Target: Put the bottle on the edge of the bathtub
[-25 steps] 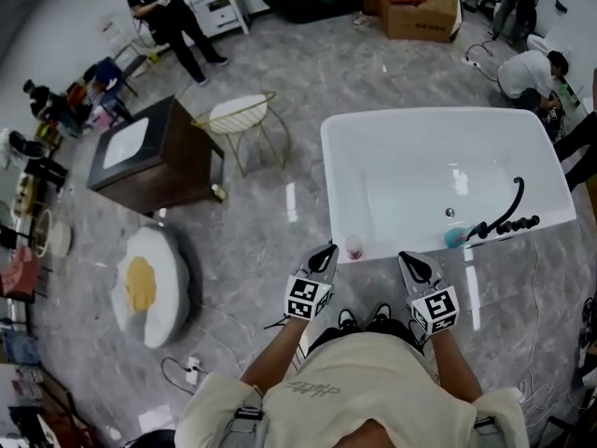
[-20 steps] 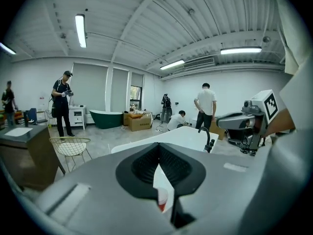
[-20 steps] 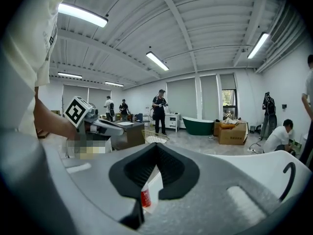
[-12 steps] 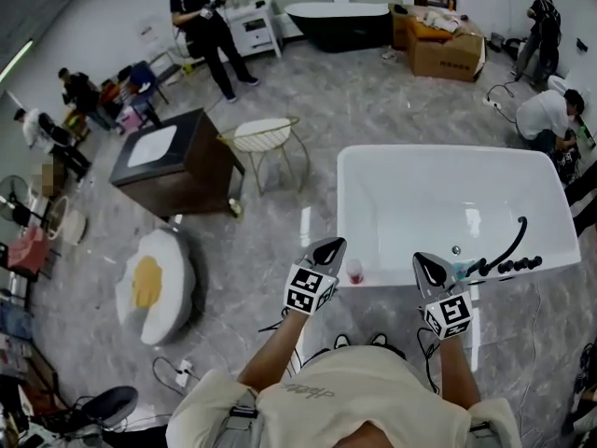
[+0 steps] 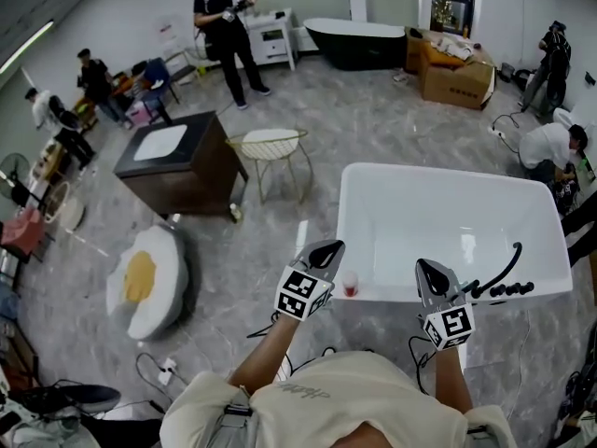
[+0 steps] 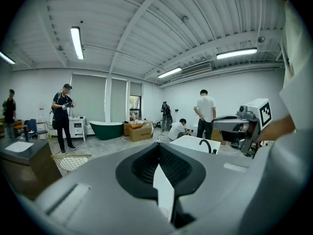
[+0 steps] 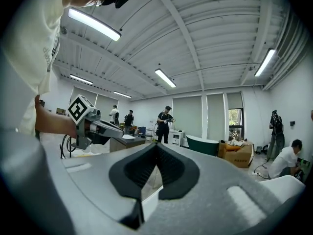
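Observation:
A small clear bottle (image 5: 350,285) with a reddish base stands upright on the near rim of the white bathtub (image 5: 438,215). My left gripper (image 5: 326,251) hangs just left of and above the bottle, shut with nothing in it. My right gripper (image 5: 430,272) is over the same rim further right, also shut and empty. In the left gripper view my jaws (image 6: 158,147) meet tip to tip, with the right gripper (image 6: 247,125) and the tub (image 6: 194,143) beyond. From the right gripper view, the closed jaws (image 7: 156,146) point past the left gripper (image 7: 93,126).
A black faucet (image 5: 500,278) rises at the tub's right near corner. On the grey floor to the left are a dark wooden cabinet (image 5: 177,168), a wire chair (image 5: 270,149) and an egg-shaped cushion (image 5: 140,286). Several people, a cardboard box (image 5: 457,77) and a black tub (image 5: 359,40) are at the back.
Both grippers have risen from the tub's near rim and the head view has tilted up. The bottle stays standing on the rim, apart from the left gripper.

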Tool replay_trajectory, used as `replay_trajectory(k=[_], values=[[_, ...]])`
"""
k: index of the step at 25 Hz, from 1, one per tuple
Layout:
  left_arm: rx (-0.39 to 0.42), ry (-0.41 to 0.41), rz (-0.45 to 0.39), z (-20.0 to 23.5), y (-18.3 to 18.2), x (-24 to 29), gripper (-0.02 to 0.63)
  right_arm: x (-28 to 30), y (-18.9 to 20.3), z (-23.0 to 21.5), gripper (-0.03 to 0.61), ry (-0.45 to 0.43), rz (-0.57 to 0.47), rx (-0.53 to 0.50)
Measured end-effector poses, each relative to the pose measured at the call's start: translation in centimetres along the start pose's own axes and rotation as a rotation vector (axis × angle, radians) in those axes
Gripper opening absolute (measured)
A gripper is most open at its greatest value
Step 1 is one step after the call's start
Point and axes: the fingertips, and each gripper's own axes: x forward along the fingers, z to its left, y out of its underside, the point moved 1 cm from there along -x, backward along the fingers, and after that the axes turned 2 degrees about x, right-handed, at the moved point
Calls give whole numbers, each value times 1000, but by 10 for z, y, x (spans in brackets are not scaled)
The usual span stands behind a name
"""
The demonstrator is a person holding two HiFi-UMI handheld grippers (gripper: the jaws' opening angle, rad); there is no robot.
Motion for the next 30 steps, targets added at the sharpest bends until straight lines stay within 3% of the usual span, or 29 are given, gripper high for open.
replay_trajectory(k=[6,15,24,30], values=[[-6,-19,2,6,8,0,17,-1,-9,-2,0,3,-16,-4],[24,-10,53,3,33,-1,17,1,7,10,0,-9,49,8],[-34,-70,119,14,59,-25,17,1,12,24,0,-26,73,24],[-34,-73,101,15,53,-25,17,3,12,21,0,-25,75,24]])
